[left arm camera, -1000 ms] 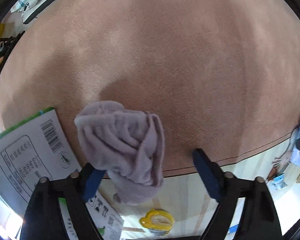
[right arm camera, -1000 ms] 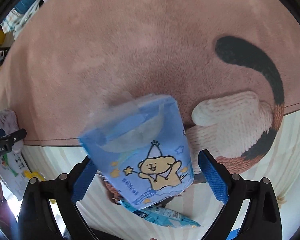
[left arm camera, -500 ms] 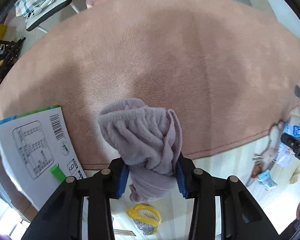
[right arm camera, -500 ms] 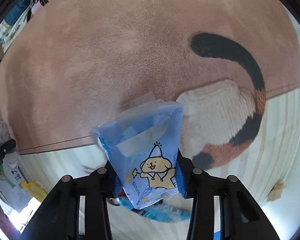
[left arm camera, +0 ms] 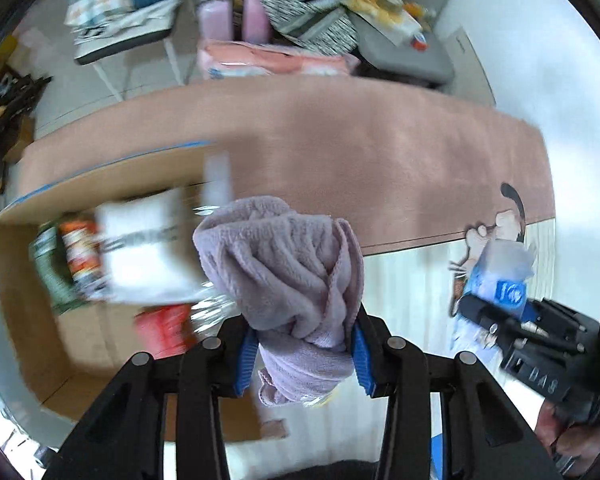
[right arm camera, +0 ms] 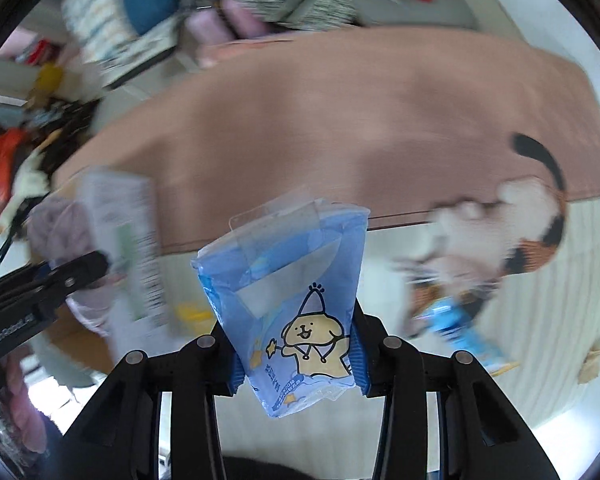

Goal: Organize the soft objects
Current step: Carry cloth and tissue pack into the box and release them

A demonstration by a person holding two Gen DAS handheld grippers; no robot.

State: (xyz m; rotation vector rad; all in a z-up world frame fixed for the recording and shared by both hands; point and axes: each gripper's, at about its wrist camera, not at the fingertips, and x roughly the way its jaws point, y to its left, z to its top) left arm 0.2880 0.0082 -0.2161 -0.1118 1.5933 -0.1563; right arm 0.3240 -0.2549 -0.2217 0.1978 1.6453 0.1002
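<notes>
Left tongs squeeze a mauve towel; right tongs pinch a blue cartoon packet above the rug

towel: lilac fleecy cloth, soft, matt
pouch: blue printed plastic film, glossy, clear top flap
rug: pink short pile, matt
box: brown cardboard, matt
floor: pale wood planks, smooth

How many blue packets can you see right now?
2. One packet is pinched in the right claw. Another lies on the floor beside the cat rug. Blur may hide more.
</notes>
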